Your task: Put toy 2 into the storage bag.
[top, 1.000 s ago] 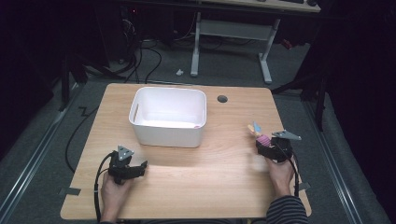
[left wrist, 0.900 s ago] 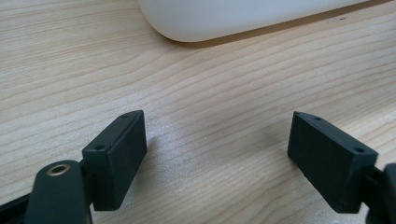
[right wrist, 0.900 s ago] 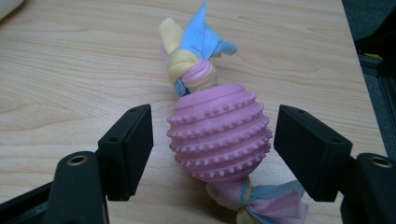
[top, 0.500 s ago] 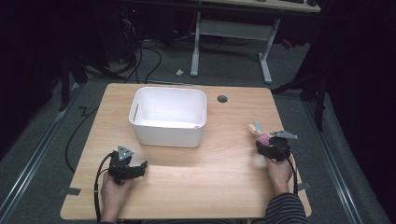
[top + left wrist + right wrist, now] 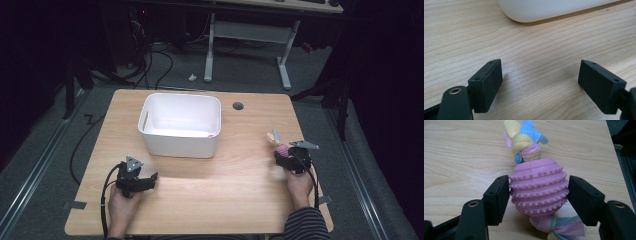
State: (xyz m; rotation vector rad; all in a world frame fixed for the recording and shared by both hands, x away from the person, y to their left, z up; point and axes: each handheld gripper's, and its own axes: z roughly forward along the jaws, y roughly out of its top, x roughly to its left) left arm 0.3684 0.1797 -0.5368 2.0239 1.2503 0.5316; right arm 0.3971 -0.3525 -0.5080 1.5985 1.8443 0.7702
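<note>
Right-hand tongs are closed onto a pink, ribbed and studded rubber ball threaded on a pastel knotted cloth rope; their jaws have just been closing, and both pads now meet the ball's flanks, one on either side. In the high view the same tongs are seen with the toy at their tips, on the light wooden table.

The toy's long axis is judged to run straight away from these tongs, in line with the jaws: a yellow, blue and pink knot points forward beyond the ball, and a frayed pastel tail points back beneath the jaws. The ball is thus gripped across its short width, which suits a lift.

Left-hand tongs are held wide, with nothing but bare wood between the jaws; in the high view they are seen low over the table, well apart from the toy.

A white rectangular plastic tub is placed ahead and to the left of the right-hand tongs, and just ahead of the left-hand ones. The right hand is plainly the nearer to the toy, so a carry leftward and forward to the tub is likely called for.
</note>
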